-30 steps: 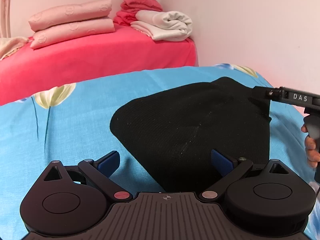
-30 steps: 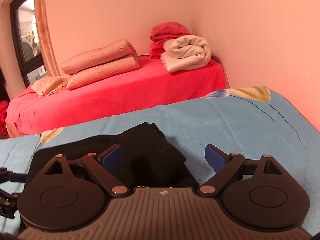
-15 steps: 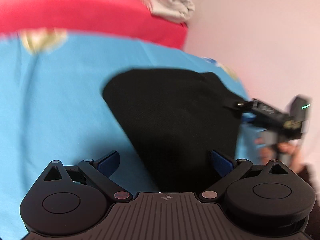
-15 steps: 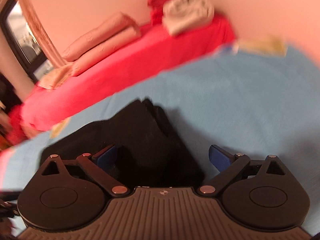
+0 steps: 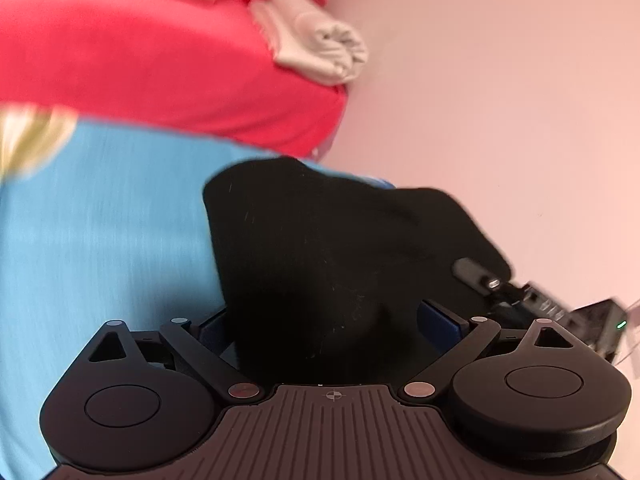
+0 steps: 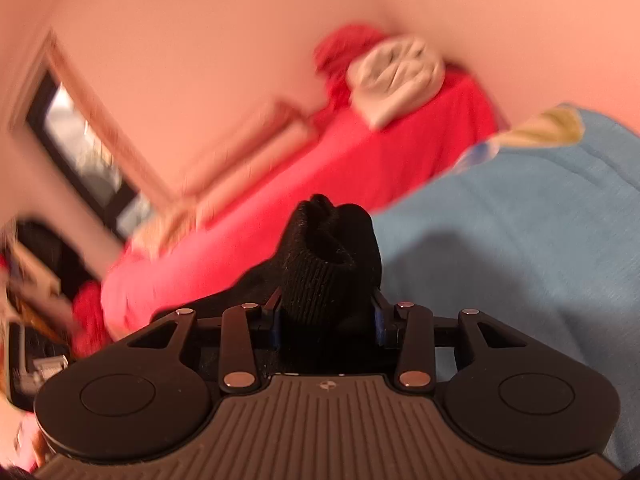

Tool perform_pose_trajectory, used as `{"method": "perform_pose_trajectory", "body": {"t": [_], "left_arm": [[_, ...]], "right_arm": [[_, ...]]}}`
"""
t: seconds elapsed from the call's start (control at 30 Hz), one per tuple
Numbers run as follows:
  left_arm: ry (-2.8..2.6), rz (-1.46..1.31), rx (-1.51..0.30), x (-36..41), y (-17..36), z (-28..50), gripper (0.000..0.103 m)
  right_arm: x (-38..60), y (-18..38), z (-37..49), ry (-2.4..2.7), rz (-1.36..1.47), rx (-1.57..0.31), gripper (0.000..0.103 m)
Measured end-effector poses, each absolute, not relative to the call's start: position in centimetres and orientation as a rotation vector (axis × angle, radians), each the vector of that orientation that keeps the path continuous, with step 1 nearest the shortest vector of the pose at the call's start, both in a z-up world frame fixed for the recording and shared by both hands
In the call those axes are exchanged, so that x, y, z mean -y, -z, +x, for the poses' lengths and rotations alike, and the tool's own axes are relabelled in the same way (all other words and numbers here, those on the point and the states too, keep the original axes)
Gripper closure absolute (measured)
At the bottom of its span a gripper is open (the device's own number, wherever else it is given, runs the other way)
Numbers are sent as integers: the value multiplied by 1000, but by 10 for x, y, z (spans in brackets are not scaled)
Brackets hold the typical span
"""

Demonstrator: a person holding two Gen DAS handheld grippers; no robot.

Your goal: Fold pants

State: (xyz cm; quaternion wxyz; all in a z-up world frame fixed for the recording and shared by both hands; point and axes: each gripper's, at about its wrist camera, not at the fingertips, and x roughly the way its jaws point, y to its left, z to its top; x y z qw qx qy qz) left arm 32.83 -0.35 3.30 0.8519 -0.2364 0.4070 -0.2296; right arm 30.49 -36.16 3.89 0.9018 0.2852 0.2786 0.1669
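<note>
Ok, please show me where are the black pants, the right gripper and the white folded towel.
black pants (image 6: 328, 256), right wrist view, bunched ribbed fabric.
right gripper (image 6: 326, 316), right wrist view, between the fingertips.
white folded towel (image 5: 332, 46), left wrist view, rolled end.

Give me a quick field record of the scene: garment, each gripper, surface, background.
garment: black pants, bunched, partly on the bed
right gripper: shut on a ribbed fold of the pants, which bulges up between its fingers
left gripper: fingers wide apart, pants fabric lying between them, not pinched
surface: blue floral bedsheet
background: red-covered bed by the wall, folded white cloth on it
image quality: both views motion-blurred
</note>
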Motion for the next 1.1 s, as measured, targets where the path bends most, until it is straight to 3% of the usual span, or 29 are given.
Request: {"method": "perform_pose_trajectory", "body": {"t": [0.07,0.17,0.2,0.4,0.63,1.1], "left_arm": [[374,-315,-831,21,-38,328,0],[243,-47,-852,49,-24,322,0],[241,-11,-852,50,-19,317,0],[223,-132,-796,22,-20,273,0],[153,-81,-781,25,-26,232,0],[74,11,-792,29,-22,214,0]], "right_arm": [[365,-36,308,-266,604,-588,53],[360,-8,315,-64,489,-674,38],[360,2,315,-19,451,-699,24],[393,-1,276,73,565,-583,19],[323,-16,231,52,297,-584,6],[277,-18,207,-4,136,-627,6]]}}
